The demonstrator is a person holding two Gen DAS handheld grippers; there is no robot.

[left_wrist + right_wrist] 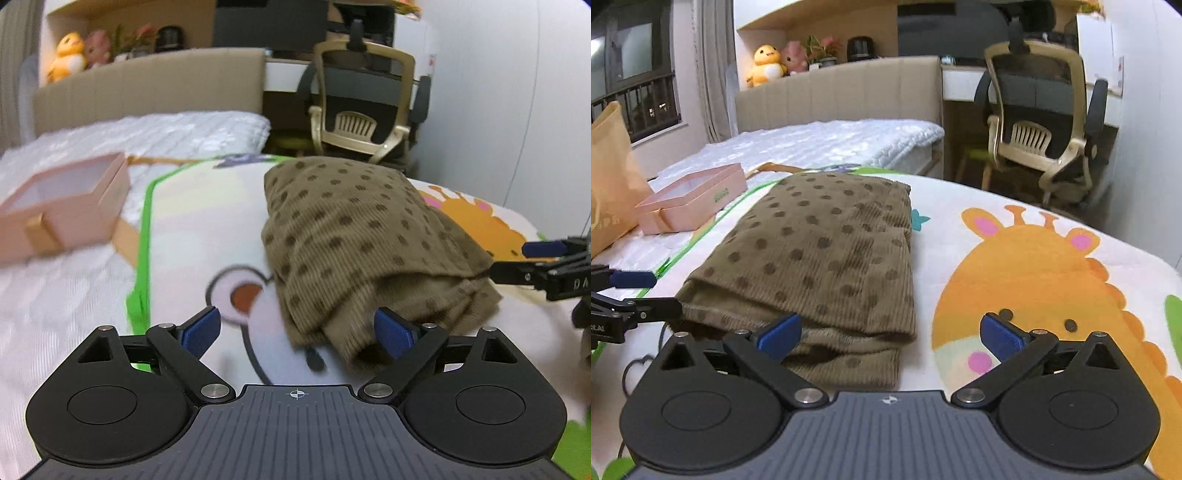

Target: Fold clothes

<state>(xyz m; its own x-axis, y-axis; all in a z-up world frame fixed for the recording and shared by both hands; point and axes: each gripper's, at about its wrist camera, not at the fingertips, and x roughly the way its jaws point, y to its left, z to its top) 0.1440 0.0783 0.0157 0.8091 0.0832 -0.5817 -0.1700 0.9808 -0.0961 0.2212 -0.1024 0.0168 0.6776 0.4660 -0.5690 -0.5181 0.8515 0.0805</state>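
Observation:
A brown dotted garment (pixel 354 243) lies folded in layers on a cartoon-print blanket (pixel 199 229) on the bed. It also shows in the right wrist view (pixel 820 258). My left gripper (pixel 297 332) is open and empty, its right finger at the garment's near left corner. My right gripper (pixel 890 338) is open and empty, its left finger against the garment's near edge. Each gripper shows at the edge of the other's view: the right one (pixel 535 264), the left one (pixel 639 295).
A pink open box (pixel 694 199) sits on the white mattress left of the blanket, with a tan paper bag (pixel 609 177) further left. A beige headboard (pixel 842 92) stands behind. A desk chair (pixel 1045 122) stands off the bed's right side.

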